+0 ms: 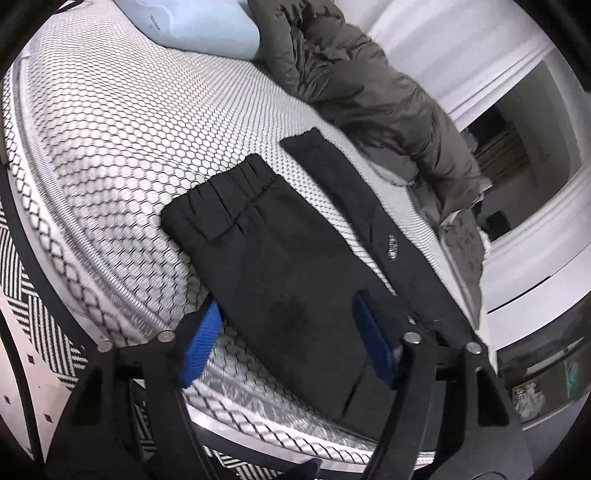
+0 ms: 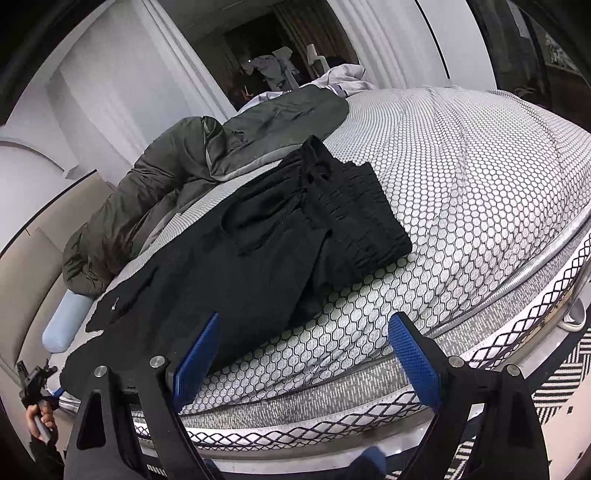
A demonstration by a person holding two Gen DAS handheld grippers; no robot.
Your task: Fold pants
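Black pants (image 1: 288, 266) lie on a mattress with a hexagon pattern (image 1: 129, 122), legs spread apart and cuffs pointing away in the left wrist view. In the right wrist view the pants (image 2: 266, 236) show their elastic waistband (image 2: 369, 210) at the right. My left gripper (image 1: 291, 339) is open, its blue pads either side of one pant leg near the mattress edge. My right gripper (image 2: 306, 358) is open and empty, just above the mattress edge beside the pants. The left gripper also shows in the right wrist view (image 2: 35, 380), held by a hand.
A dark grey-green jacket (image 1: 369, 85) lies along the far side of the bed, also seen in the right wrist view (image 2: 155, 184). A light blue pillow (image 1: 199, 26) sits at the head. A black-and-white patterned rug (image 2: 561, 391) covers the floor.
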